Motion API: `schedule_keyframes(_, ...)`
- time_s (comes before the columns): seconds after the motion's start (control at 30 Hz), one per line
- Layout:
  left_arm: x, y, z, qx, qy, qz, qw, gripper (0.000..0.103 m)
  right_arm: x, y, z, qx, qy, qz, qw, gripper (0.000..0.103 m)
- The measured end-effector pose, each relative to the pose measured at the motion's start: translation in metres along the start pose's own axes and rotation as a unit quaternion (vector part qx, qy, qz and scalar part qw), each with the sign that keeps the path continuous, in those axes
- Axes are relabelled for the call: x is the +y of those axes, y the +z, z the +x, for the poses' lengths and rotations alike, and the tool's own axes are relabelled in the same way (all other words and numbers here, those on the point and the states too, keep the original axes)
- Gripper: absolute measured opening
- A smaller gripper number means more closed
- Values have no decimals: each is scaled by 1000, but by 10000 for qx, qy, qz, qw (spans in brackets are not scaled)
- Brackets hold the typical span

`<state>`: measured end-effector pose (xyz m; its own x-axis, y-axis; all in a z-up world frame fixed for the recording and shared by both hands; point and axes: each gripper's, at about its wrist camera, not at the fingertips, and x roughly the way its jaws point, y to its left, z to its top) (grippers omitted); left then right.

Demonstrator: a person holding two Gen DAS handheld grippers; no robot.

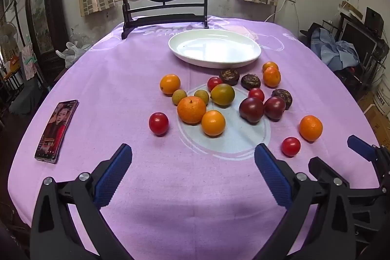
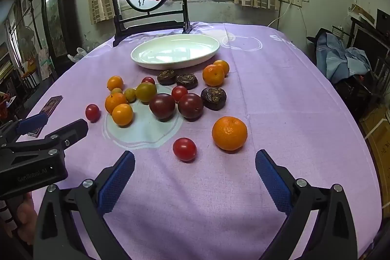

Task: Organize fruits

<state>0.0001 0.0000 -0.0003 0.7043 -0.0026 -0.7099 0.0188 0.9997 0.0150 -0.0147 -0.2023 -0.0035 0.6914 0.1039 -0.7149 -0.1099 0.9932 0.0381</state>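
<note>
Hovering over tabletop point(image 1: 170, 187): left gripper point(image 1: 193, 155) and right gripper point(image 2: 195, 161) both spread wide, holding nothing. Fruits point(image 1: 214, 101) loose beside white plate point(image 1: 214, 62).

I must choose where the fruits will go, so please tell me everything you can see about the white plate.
The white plate is a shallow oval dish with a low raised rim, glossy like glazed ceramic; window light reflects in it. It is empty and lies flat on the purple tablecloth, beyond the scattered fruits and in front of the black-framed painted screen. No fruit lies in it; the nearest ones sit just short of its near rim, and whether they touch it cannot be told.
</note>
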Motion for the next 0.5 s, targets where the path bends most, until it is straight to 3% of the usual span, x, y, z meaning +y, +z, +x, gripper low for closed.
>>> schedule_keyframes(0.5,2,1,11,165,18,-80,9998,98,3,0,8,97,50,-41,9999,99)
